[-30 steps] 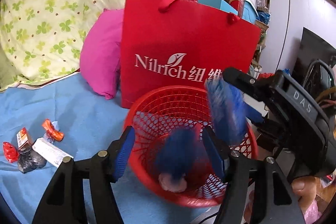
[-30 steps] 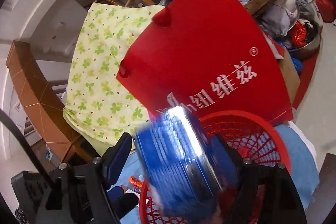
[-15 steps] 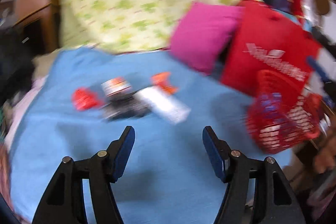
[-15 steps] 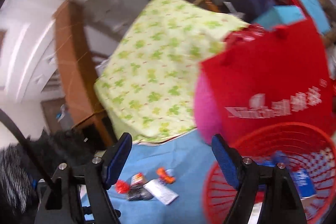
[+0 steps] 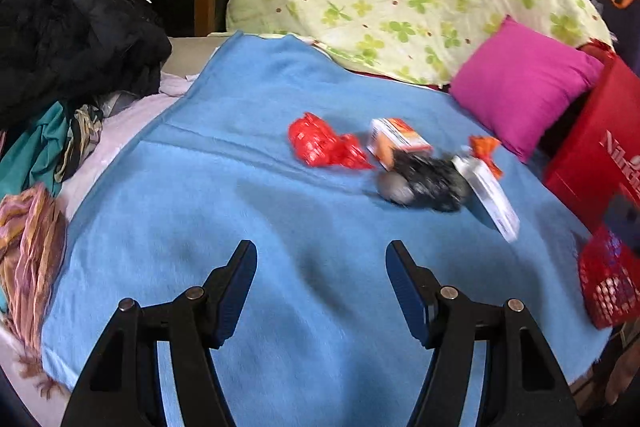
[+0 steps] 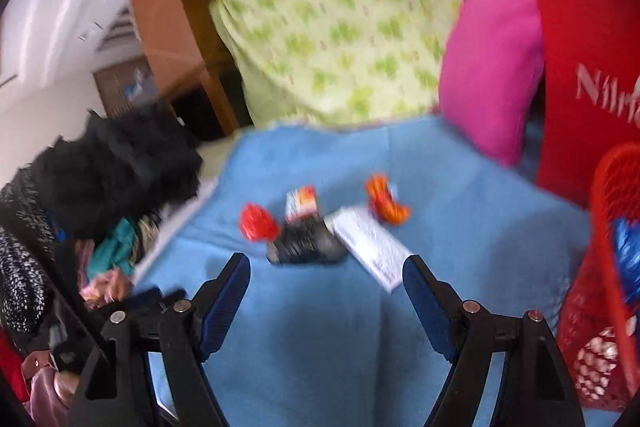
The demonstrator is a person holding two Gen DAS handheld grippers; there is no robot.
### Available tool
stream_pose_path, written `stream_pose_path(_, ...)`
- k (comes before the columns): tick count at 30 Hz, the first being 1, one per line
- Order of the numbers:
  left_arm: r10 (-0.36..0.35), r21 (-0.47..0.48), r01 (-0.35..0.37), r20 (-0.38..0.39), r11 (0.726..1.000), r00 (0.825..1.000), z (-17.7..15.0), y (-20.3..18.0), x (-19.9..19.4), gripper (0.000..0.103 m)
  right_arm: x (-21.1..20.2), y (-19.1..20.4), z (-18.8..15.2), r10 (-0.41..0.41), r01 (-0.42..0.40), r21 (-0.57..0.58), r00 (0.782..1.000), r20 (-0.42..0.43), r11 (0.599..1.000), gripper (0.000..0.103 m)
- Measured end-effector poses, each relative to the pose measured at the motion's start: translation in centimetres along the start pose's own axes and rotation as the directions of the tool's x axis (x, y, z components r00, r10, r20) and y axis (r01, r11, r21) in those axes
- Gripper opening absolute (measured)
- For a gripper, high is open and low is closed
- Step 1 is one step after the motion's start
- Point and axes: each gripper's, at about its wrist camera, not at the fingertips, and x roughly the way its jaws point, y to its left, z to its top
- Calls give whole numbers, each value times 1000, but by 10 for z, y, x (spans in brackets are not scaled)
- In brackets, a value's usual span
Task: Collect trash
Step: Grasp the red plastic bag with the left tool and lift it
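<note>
Bed under blue blanket (image 5: 248, 211). Landmark: black crumpled wrapper (image 5: 430, 181). Red wrapper (image 5: 324, 147) to its left, small orange-white box (image 5: 396, 141) behind it, white flat pack (image 5: 490, 197) touching its right, orange wrapper (image 5: 484, 149) beyond that. Magenta pillow (image 5: 524, 83) far right.

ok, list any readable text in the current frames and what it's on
"Nil", cut off at the frame edge: white lettering on the red paper shopping bag in the left wrist view.
"Nilr", also cut off: same bag in the right wrist view.
Flat white printed packet: print is there, too blurred to read.
Small white-and-orange carton: too blurred to read.
No other text is legible.
</note>
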Motion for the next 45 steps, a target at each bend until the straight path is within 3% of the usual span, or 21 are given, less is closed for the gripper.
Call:
stream_pose_path(5, 3, -4, -3, -11, 1000, 1000, 23, 0, 38, 68, 48, -25, 0, -54, 60, 49, 992, -115, 997, 81)
stream_pose_path(9, -5, -13, 5, -13, 1000, 1000, 44, -4, 69, 68, 73, -40, 6, -91, 98, 45, 987, -136, 994, 81)
stream_pose_path(17, -79, -98, 72, -62, 993, 995, 84, -3, 121, 70, 108, -50, 24, -10, 12, 17, 987, -162, 1000, 81)
stream_pose_path(20, -74, -129, 63, -81, 990, 994, 96, 2, 137, 74, 117, -51, 25, -2, 2, 0, 986, -166, 1000, 81)
stream_pose_path(25, -102, -244, 56, -177, 968, 979, 98, 11, 166, 74, 141, -53, 21, -5, -4, -41, 979, -205, 999, 81)
stream_pose_path(31, -74, -266, 14, -217, 964, 973, 95, 7, 181, 73, 156, -46, 14, -1, -21, -88, 970, -244, 996, 81)
stream_pose_path(33, -56, -268, -12, -245, 963, 968, 91, 6, 187, 60, 158, -45, 10, -26, 1, -103, 970, -243, 995, 81)
stream_pose_path(34, -60, -271, -12, -255, 962, 965, 90, 6, 189, 48, 158, -44, 10, -30, 5, -104, 970, -242, 995, 81)
stream_pose_path(35, -66, -279, -10, -262, 960, 963, 89, 7, 190, 47, 157, -44, 10, -30, 6, -100, 971, -238, 995, 80)
stream_pose_path(37, -56, -281, -15, -244, 960, 968, 89, 7, 186, 43, 157, -45, 10, -32, 9, -92, 968, -249, 996, 63)
stream_pose_path(40, -43, -267, -18, -220, 964, 974, 92, 7, 176, 34, 154, -43, 10, -31, 6, -97, 967, -254, 995, 62)
stream_pose_path(45, -43, -239, 0, -176, 971, 984, 99, 2, 152, 33, 143, -33, 12, -18, -11, -110, 965, -260, 994, 53)
